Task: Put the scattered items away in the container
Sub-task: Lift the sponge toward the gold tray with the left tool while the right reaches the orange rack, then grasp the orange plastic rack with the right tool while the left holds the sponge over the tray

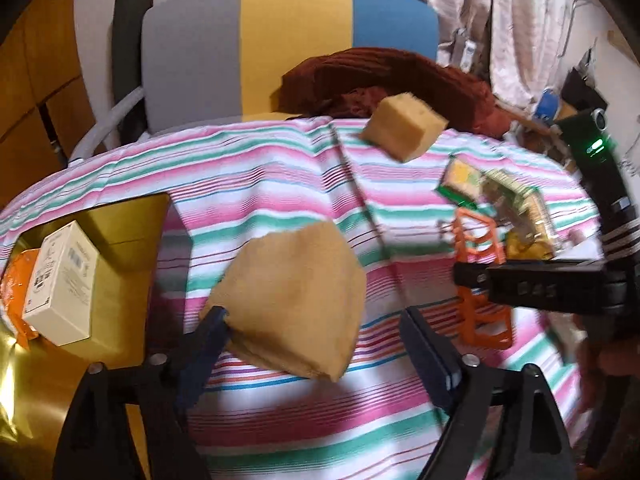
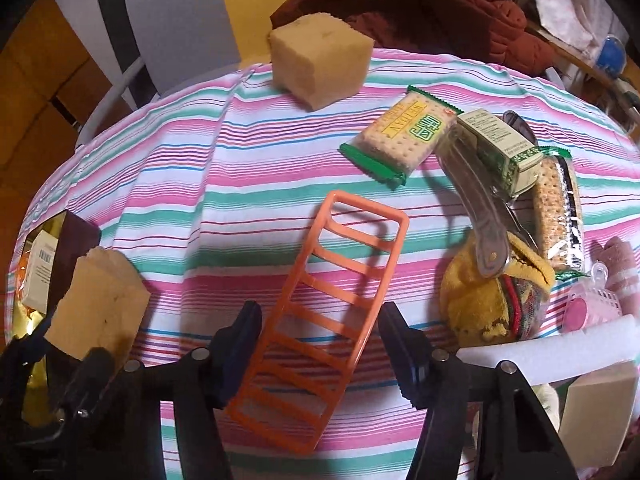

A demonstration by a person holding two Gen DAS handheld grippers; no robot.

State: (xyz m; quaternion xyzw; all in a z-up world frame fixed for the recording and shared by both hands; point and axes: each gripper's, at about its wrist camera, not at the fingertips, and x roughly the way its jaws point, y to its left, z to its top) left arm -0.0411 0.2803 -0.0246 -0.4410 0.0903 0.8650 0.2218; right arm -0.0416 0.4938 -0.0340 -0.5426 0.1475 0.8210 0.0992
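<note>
Orange rack (image 2: 326, 312), long axis toward sponge block (image 2: 320, 65)

Two sponge blocks (image 2: 320, 66) (image 2: 98, 300), two cracker packs (image 2: 400, 136) (image 2: 556, 208) (one partly hidden), one orange rack (image 2: 328, 312).

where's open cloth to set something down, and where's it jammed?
Open: the striped cloth between the far sponge cube, the gold box and the orange rack. Jammed: right side, where the cracker pack, carton, tongs and plush toy overlap.
</note>
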